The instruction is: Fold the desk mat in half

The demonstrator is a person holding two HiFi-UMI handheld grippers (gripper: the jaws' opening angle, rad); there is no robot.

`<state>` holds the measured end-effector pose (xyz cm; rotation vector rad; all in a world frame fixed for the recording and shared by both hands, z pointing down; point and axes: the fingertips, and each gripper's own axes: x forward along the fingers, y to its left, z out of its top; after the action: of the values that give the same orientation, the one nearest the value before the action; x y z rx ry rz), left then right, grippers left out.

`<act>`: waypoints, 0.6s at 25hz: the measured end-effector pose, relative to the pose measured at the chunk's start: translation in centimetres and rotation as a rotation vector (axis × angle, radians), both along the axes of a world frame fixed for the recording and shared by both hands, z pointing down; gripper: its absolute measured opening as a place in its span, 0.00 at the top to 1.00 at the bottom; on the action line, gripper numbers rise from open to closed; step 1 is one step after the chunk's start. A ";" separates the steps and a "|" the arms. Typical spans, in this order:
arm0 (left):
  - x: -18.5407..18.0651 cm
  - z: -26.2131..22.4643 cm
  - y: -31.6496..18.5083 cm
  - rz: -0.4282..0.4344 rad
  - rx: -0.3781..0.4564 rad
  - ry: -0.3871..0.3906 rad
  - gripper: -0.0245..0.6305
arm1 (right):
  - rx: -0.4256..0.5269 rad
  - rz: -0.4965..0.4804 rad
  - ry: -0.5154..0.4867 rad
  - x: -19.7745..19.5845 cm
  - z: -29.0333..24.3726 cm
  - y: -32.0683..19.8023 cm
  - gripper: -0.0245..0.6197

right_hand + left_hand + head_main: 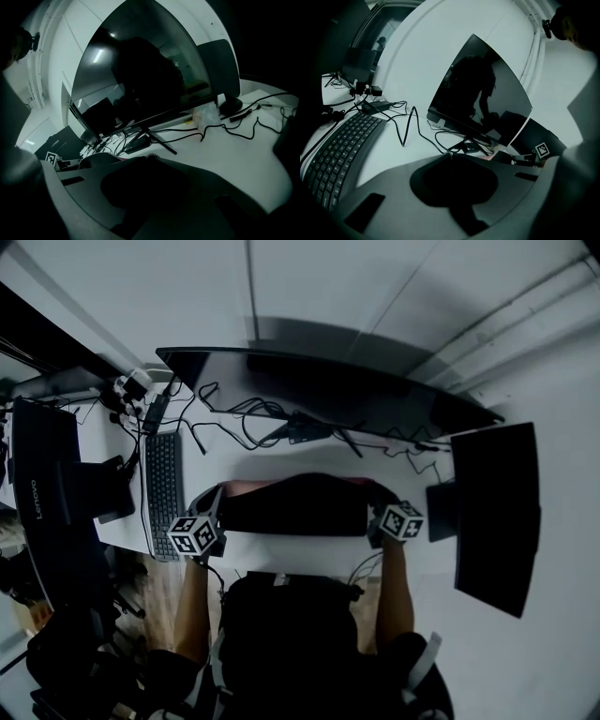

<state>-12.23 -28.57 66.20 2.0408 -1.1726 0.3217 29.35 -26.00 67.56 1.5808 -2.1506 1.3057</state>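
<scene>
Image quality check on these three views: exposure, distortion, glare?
Head view: heavy fisheye warps the edges; dim, so the desk mat is a featureless black slab. Left gripper view: black vignetted corners; a dark silhouette reflects in the monitor. Right gripper view: bright light streaks reflect on that screen; foreground nearly black.

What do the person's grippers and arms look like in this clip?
The left gripper and right gripper are broad grey bodies with a dark hollow, tapering to a point. The left cube and right cube are white with black square markers. A thin cable trails by the right one. Both forearms are unsleeved; the top is dark.
</scene>
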 end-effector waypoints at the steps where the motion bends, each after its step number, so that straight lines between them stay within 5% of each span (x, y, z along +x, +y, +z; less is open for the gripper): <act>1: 0.1 0.3 -0.4 -0.009 -0.004 0.002 0.93 | -0.002 -0.001 -0.005 0.1 0.2 -0.5 0.93; 15: 0.6 4.5 -5.5 -0.114 -0.092 0.013 0.93 | -0.010 -0.048 0.050 1.4 3.6 -6.8 0.93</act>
<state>-11.63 -34.11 70.69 1.8865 -1.2379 0.3012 30.74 -32.80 71.19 1.5313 -2.1350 1.2473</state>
